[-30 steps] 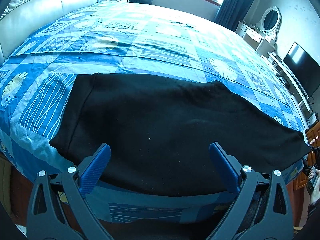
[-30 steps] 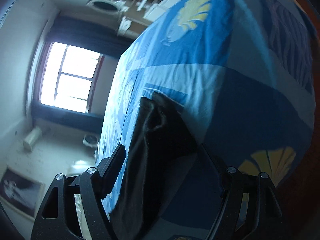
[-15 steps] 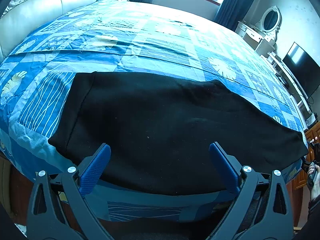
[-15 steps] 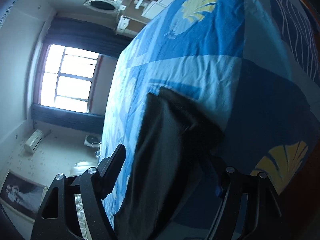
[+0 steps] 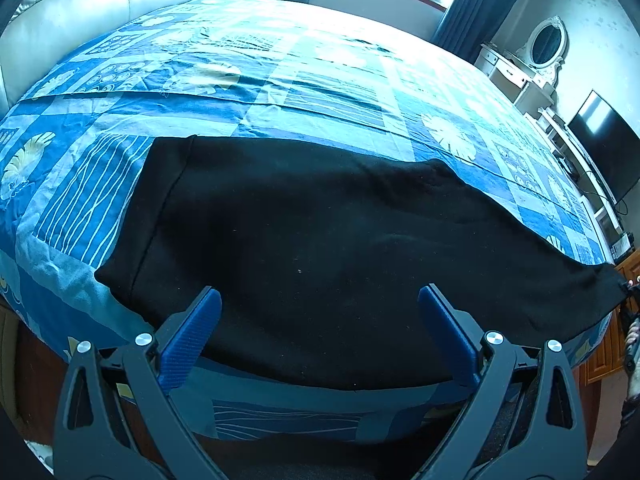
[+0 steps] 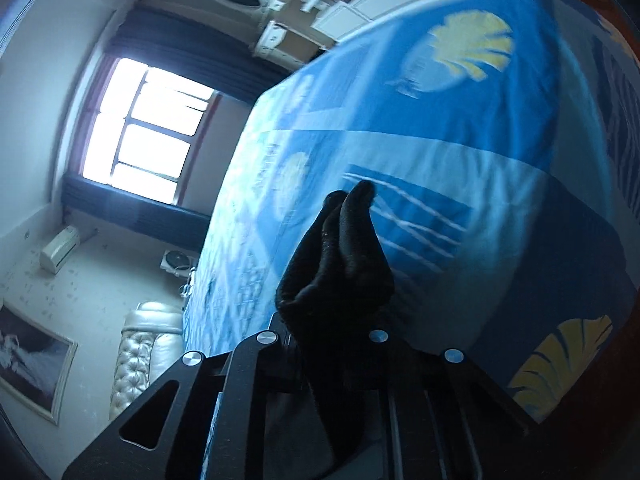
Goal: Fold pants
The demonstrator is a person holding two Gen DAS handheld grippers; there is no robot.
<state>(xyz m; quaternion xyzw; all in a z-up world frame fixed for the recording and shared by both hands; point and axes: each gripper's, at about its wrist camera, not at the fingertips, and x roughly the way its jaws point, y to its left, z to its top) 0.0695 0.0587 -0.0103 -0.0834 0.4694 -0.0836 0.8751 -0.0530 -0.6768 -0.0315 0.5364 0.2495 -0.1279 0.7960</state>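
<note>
The black pants [image 5: 320,248] lie flat across the near part of a bed with a blue patterned cover [image 5: 280,80]. The waistband is at the left and the leg end at the far right edge. My left gripper [image 5: 320,312] is open and empty, hovering over the near edge of the pants. In the right wrist view my right gripper [image 6: 324,336] is shut on the bunched leg end of the pants [image 6: 340,264], which sticks up between the jaws. The view is tilted sideways.
A white padded headboard [image 5: 100,4] is at the far left. A dresser with an oval mirror [image 5: 532,56] and a TV [image 5: 604,148] stand at the right. A window [image 6: 148,128] with dark curtains is beyond the bed. The wooden bed frame [image 5: 608,348] shows at the right.
My right gripper has closed on the leg end of the pants, which now bunches between its jaws. My left gripper has barely moved and stays open.
</note>
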